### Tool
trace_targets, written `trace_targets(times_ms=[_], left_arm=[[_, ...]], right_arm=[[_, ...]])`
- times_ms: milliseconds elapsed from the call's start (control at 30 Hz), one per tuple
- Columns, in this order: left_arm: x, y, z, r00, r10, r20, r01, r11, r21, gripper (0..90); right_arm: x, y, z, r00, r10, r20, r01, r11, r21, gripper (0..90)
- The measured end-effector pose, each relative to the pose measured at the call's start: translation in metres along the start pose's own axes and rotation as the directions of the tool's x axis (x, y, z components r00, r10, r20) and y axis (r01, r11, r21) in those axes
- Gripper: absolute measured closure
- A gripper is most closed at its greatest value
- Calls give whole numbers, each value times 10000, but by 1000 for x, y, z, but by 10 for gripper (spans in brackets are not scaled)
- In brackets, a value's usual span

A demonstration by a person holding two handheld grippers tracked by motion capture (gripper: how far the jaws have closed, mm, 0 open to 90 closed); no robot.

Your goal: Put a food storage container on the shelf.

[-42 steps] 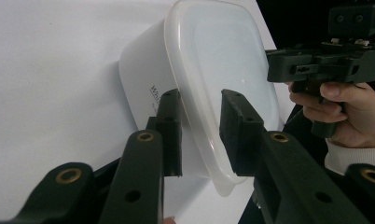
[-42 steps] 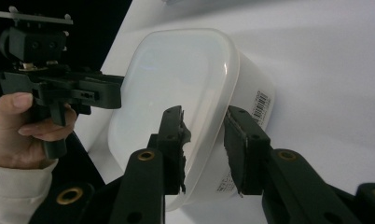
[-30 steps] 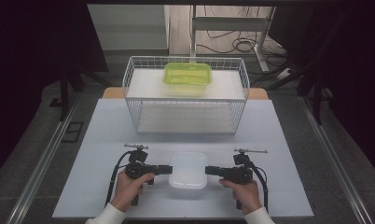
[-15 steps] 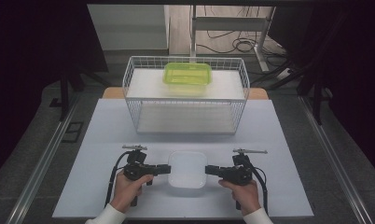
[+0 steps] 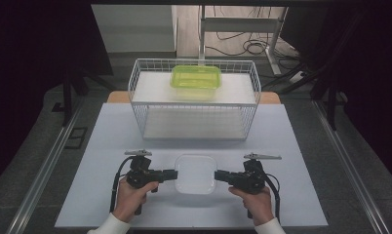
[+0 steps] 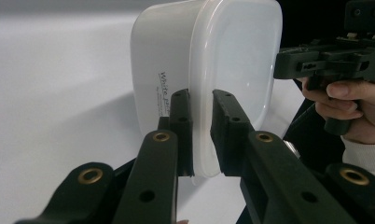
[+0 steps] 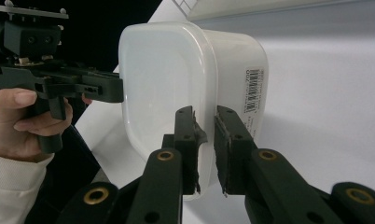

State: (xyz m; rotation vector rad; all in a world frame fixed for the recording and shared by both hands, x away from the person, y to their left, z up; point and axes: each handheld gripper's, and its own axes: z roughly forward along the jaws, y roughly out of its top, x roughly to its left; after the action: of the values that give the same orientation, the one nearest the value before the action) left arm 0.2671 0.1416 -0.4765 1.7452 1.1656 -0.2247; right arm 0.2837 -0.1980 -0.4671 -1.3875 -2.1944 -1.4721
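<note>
White surface point(image 5: 101, 146) spreads below me, and at lower centre of the frame my left hand-held gripper point(image 5: 173, 174) and right hand-held gripper point(image 5: 218, 174) clamp opposite rims of the white container point(image 5: 196, 171), so I should lift both evenly, keeping it level.

White tabletop point(image 5: 111, 146) being occupied by white wire basket point(image 5: 145, 102) at far edge; lidded translucent white container point(image 5: 196, 173) being rested near front edge, well apart from basket.
</note>
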Motion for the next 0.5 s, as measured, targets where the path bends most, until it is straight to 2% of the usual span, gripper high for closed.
trace_targets(times_ms=[100,367,500], left_arm=[[-5,3,-3,9997,224,-69,-224,9997,-59,789],[-9,10,-7,9987,479,-144,-481,9987,-179,789],[-12,20,-10,9967,773,-237,-778,9968,-200,790]], right_arm=[[4,3,-3,9998,-223,15,223,9997,-93,793],[7,10,-7,9984,-571,1,571,9981,-250,792],[8,14,-8,9974,-714,87,717,9969,-323,792]])
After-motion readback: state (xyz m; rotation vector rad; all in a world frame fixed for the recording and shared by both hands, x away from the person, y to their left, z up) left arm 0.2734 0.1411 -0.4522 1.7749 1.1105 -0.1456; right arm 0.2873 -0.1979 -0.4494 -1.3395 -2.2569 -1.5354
